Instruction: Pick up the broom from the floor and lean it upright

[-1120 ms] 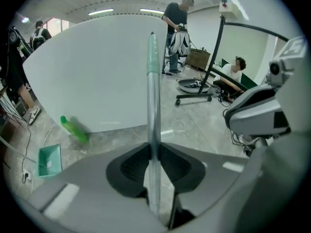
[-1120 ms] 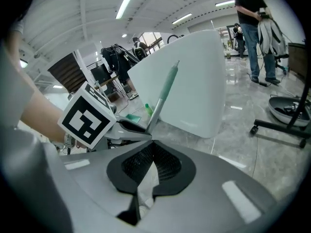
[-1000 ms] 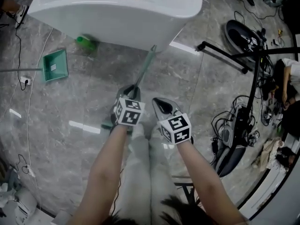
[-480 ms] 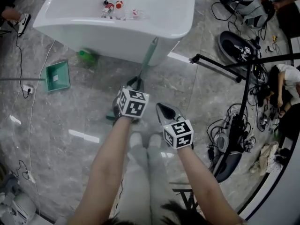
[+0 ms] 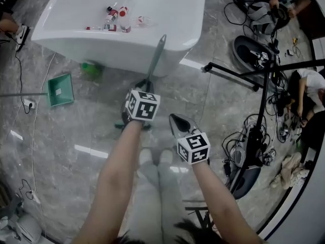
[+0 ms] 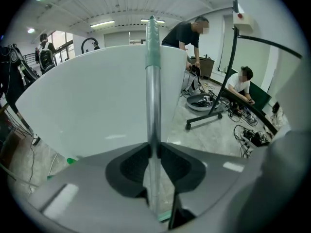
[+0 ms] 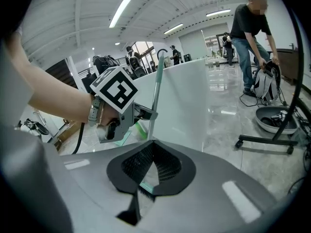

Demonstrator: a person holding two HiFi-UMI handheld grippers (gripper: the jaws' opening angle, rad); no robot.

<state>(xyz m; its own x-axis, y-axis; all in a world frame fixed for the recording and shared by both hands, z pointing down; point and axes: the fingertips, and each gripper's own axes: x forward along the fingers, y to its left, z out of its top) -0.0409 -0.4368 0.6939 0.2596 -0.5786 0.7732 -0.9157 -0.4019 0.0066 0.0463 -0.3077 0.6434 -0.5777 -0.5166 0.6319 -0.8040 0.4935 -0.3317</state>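
Holding: my left gripper [image 6: 153, 152] is clenched on the broom [image 6: 153, 81], with both pads pressed against the metal handle just above the head.
Broom: it sits at the centre of the head view. The handle slants up toward the upper right, and its pale green top is in front of the rim of the white tub [image 5: 170, 40]. I cannot tell whether it touches that rim. The green head shows at the lower left of my left gripper's cube, and I cannot tell whether it rests on the floor [image 5: 61, 151].
Right gripper [image 7: 151, 147]: closed tip to tip, grasping nothing. It is just right of and below the left gripper in the head view, apart from the broom.
White tub: it fills the upper left and upper centre of the head view.
In the tub: a few small bottles [image 5: 123, 20] lie close together on its bottom. Some have red caps or labels, and at least one is clear.
Dustpan [image 5: 60, 89]: green, on the floor at the left. Its long handle runs to the left edge. A small white patch shows inside it, and I cannot tell what it is.
Green bottle [image 5: 90, 68]: on the floor under the tub's rim, between the dustpan and the broom.
Round dark shell [image 5: 256, 52]: on the floor at the upper right, beside a black wheeled stand [image 5: 238, 74]. It holds small gear I cannot make out.
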